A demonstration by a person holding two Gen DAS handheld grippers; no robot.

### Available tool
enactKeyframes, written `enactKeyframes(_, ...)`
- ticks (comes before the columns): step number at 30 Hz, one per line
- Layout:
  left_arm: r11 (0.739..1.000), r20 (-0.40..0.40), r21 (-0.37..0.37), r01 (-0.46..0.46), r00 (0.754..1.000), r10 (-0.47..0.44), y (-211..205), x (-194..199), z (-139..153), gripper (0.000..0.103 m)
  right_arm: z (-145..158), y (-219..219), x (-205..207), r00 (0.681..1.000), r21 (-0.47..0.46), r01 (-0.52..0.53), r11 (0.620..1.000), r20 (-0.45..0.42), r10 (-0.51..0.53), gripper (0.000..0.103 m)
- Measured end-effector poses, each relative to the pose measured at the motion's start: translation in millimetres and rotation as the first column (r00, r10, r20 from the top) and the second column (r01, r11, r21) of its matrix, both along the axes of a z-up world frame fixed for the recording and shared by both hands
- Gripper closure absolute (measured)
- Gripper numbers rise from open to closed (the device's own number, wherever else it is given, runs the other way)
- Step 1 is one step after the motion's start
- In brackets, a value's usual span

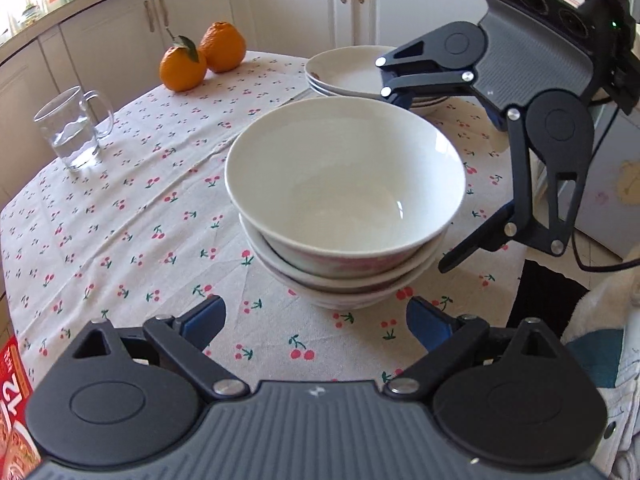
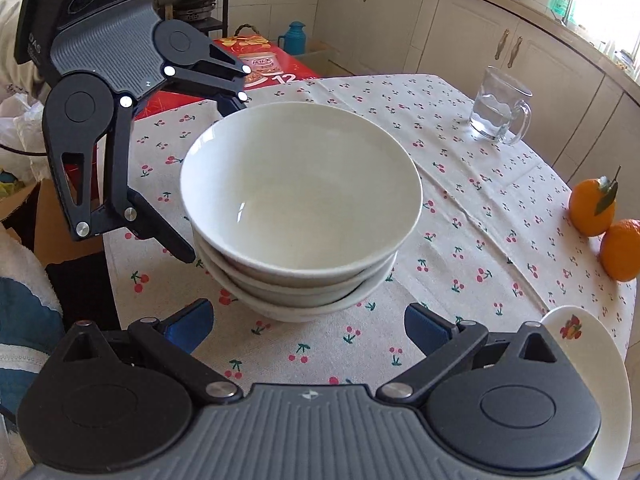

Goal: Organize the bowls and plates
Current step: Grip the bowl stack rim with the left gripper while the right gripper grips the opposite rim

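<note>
While both tools hovered at the edge of the desk [image 1: 120, 216], a stack of bowls [image 1: 344, 200] stood upright near the middle of the cherry-print cloth, mouths facing straight up. Being round, the bowls had no long axis to speak of; the top bowl sat slightly askew in the ones beneath it, and three nested bowls could be counted.

The left hand-held gripper [image 1: 316, 324] had its blue pads spread wide on the near side of the stack, with only cloth between them and nothing touched. The right hand-held gripper [image 2: 308, 324] was likewise spread to its widest, its pads short of the stack and free of it. In each wrist view the other tool showed beside the bowls, fingers parted and pointing downward, one fingertip close to the stack's side; whether it touched could not be told.

A second pile, of shallow plates [image 1: 344, 72], lay beyond the bowls in the left view, rims level and also facing up. A glass mug [image 1: 72, 128] holding water stood well apart from the stack, and two oranges [image 1: 204, 56] rested together near the desk's far edge. A red box [image 2: 272, 64] sat off the desk.
</note>
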State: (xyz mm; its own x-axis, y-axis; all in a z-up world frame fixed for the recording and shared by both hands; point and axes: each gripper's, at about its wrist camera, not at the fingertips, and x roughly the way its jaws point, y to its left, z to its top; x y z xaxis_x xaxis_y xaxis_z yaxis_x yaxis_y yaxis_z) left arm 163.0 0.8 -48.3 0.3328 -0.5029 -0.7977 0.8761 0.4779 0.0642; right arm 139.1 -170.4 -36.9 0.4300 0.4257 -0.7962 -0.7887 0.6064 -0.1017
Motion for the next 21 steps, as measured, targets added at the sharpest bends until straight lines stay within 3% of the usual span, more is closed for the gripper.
enactKeyframes(7, 0.991, -0.047, -0.032, 0.129, 0.99, -0.13, -3.9, 13.6, -2.9, 0.009, 1.8, 7.7, 10.2, 0.994, -0.009, -0.111, 0.994, -0.019, 0.111, 0.002)
enactKeyframes(21, 0.977, -0.045, -0.065, 0.201, 0.978, -0.204, -6.4, 22.2, 1.8, 0.013, 7.5, 9.7, 17.3, 0.989, -0.001, -0.139, 0.99, -0.056, 0.139, 0.009)
